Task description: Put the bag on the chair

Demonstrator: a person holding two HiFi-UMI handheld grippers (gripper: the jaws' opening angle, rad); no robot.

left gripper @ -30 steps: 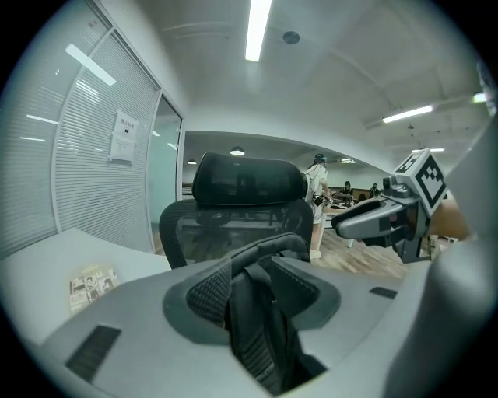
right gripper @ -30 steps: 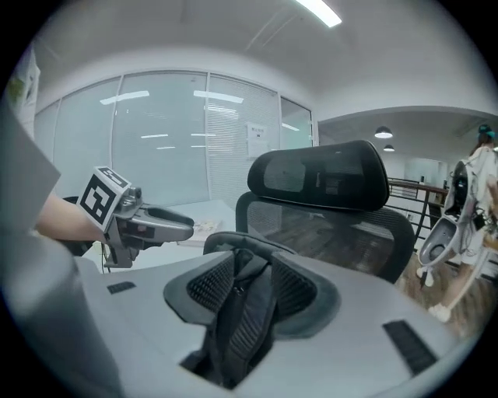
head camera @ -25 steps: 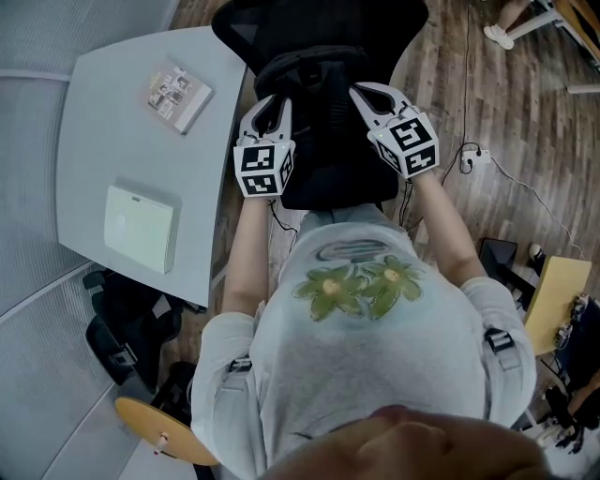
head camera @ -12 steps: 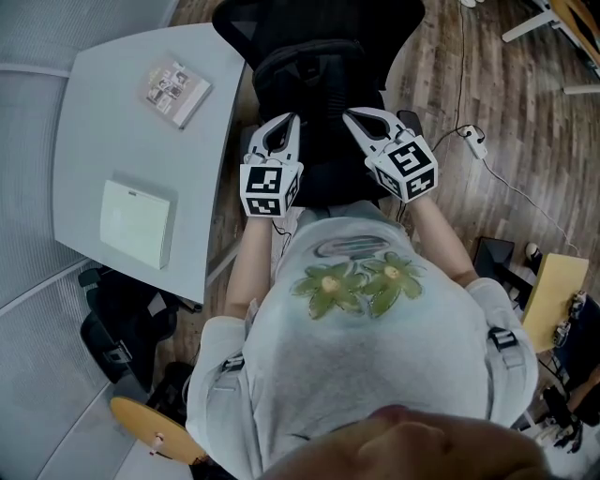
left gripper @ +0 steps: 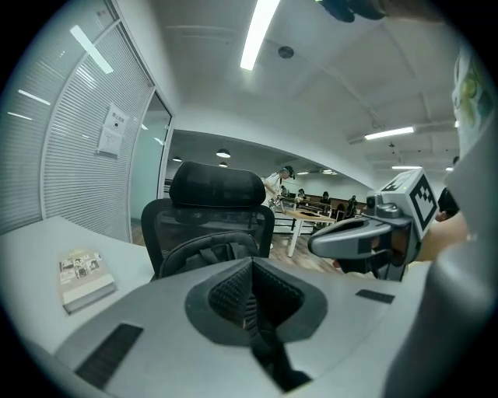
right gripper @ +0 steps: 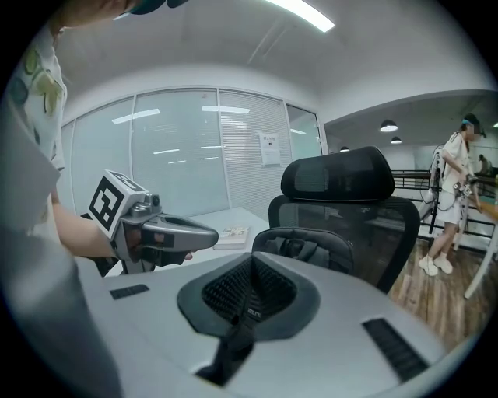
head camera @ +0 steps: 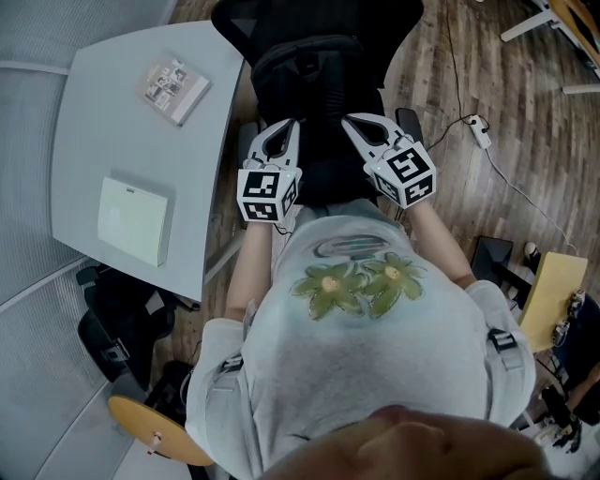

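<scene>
Far left: a slatted glazed partition (left gripper: 70, 155) borders a pale grey table (head camera: 94, 141). The table carries a small booklet (head camera: 176, 91) near its far edge and a flat white box (head camera: 136, 223) nearer the person, the two well apart. A dark pack (head camera: 122, 323) lies on the floor below the table edge, with a round wooden stool (head camera: 155, 433) beside it. Centre: the left hand-held gripper (head camera: 292, 123) is closed, nothing between its jaws. Just beyond it stands the black mesh chair (head camera: 394, 23); the black bag (head camera: 314, 70) rests on its seat, upright against the backrest. The right hand-held gripper (head camera: 348, 119) is likewise closed and empty, near the bag's front without touching it. Right: wood-plank floor (head camera: 487, 202) with a white power strip (head camera: 480, 131) and trailing cable
</scene>
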